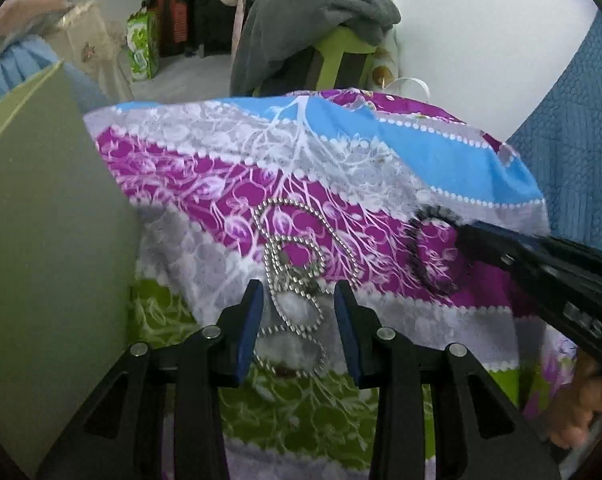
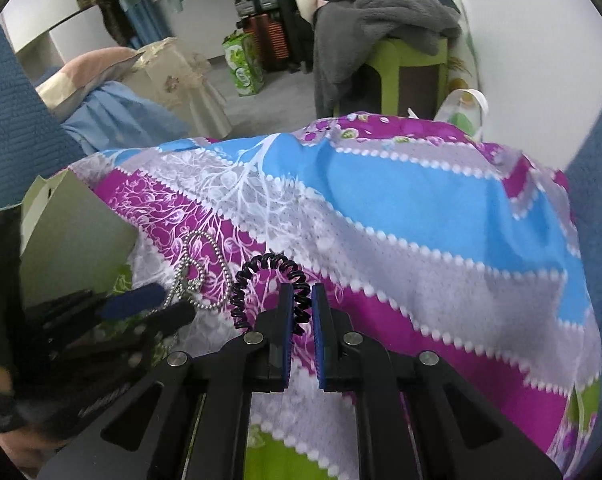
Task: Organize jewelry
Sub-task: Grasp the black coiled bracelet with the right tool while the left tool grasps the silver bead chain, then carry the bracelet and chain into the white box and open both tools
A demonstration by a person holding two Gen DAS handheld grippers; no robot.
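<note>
No legible text anywhere

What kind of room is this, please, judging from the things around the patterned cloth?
Probably a bedroom or a lived-in home room. A pile of grey clothes lies over a green chair, a pillow rests on the left, and suitcases stand against the far wall.

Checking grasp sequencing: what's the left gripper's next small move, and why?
Probably lower a little and close. The left gripper is open, straddling the ball-chain necklace on the patterned cloth, pads not yet pressing it. The right gripper already pinches the black coil bracelet.
</note>
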